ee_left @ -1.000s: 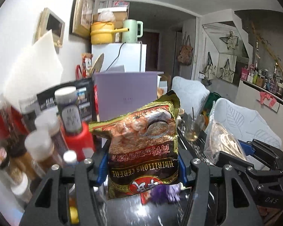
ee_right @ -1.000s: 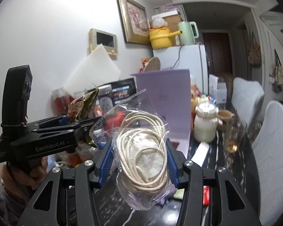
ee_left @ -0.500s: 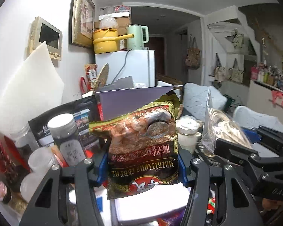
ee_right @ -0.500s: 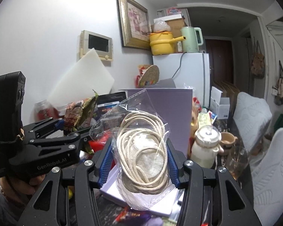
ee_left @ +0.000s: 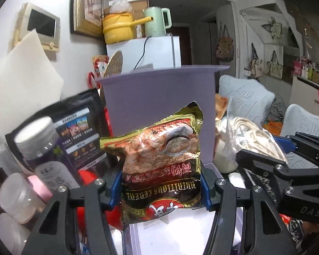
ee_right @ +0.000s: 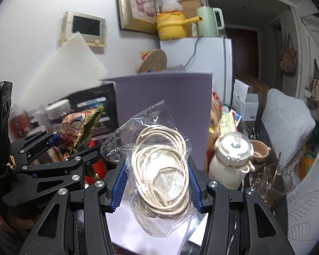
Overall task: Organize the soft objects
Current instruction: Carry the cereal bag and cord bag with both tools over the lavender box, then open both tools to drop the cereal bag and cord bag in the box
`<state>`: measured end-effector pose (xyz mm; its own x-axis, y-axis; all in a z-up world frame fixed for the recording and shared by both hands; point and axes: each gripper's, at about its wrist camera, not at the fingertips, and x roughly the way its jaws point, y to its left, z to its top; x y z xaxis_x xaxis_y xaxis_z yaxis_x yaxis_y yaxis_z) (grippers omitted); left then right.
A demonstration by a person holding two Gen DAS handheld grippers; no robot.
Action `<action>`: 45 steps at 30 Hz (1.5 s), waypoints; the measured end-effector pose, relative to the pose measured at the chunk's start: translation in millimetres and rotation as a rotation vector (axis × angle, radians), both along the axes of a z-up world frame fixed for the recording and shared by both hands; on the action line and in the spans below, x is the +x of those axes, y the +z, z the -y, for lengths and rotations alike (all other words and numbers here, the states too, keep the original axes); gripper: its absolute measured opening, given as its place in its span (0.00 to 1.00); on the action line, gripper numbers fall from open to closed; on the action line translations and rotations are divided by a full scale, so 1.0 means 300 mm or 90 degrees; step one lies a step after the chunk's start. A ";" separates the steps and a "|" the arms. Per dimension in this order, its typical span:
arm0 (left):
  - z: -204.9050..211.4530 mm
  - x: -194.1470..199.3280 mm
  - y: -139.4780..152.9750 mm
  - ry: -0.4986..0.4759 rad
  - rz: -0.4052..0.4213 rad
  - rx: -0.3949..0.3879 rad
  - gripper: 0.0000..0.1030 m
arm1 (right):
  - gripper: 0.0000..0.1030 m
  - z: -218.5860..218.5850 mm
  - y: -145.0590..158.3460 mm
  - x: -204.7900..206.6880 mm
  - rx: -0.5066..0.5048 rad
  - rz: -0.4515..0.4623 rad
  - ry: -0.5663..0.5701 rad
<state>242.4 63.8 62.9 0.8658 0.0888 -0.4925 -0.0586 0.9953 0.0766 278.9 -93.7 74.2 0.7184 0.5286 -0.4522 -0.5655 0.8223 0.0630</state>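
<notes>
My left gripper (ee_left: 160,188) clamps the cereal bag (ee_left: 159,163) mid-body; my right gripper (ee_right: 157,183) clamps the rope bag (ee_right: 159,170). Both hang over the purple box (ee_right: 163,99). Light, limp, slippery film; grip the bulk.

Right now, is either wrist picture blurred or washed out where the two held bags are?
Left wrist view: cereal bag sharp in the left gripper, jars at the left edge smeared. Right wrist view: rope bag sharp in the right gripper, glare on its plastic, edges bent by fisheye.
</notes>
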 end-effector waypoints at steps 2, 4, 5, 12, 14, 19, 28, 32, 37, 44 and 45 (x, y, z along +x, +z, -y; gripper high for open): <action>-0.007 0.028 -0.028 0.005 -0.014 -0.001 0.55 | 0.49 -0.007 -0.023 0.027 -0.006 -0.005 -0.004; -0.017 0.056 -0.058 0.007 -0.030 -0.007 0.55 | 0.49 -0.012 -0.043 0.052 -0.010 -0.014 -0.006; -0.021 0.072 -0.073 0.007 -0.039 -0.012 0.55 | 0.49 -0.015 -0.057 0.066 -0.014 -0.019 -0.009; -0.043 0.170 -0.170 0.018 -0.095 -0.024 0.55 | 0.49 -0.036 -0.129 0.125 -0.036 -0.046 -0.018; -0.051 0.199 -0.192 0.021 -0.111 -0.025 0.55 | 0.49 -0.040 -0.149 0.145 -0.042 -0.059 -0.020; -0.069 0.271 -0.269 0.026 -0.167 -0.027 0.55 | 0.49 -0.059 -0.197 0.194 -0.055 -0.081 -0.024; -0.109 0.343 -0.397 0.041 -0.266 -0.035 0.55 | 0.50 -0.061 -0.276 0.298 -0.028 -0.164 -0.016; -0.119 0.358 -0.433 0.041 -0.300 -0.048 0.55 | 0.51 -0.076 -0.288 0.318 -0.035 -0.182 -0.005; -0.107 0.365 -0.426 0.045 -0.313 -0.029 0.55 | 0.52 -0.101 -0.315 0.344 -0.058 -0.209 -0.010; -0.034 0.442 -0.400 0.038 -0.331 -0.023 0.55 | 0.55 -0.143 -0.365 0.390 -0.068 -0.254 -0.008; -0.037 0.458 -0.396 0.036 -0.333 -0.025 0.55 | 0.55 -0.140 -0.379 0.399 -0.064 -0.271 -0.007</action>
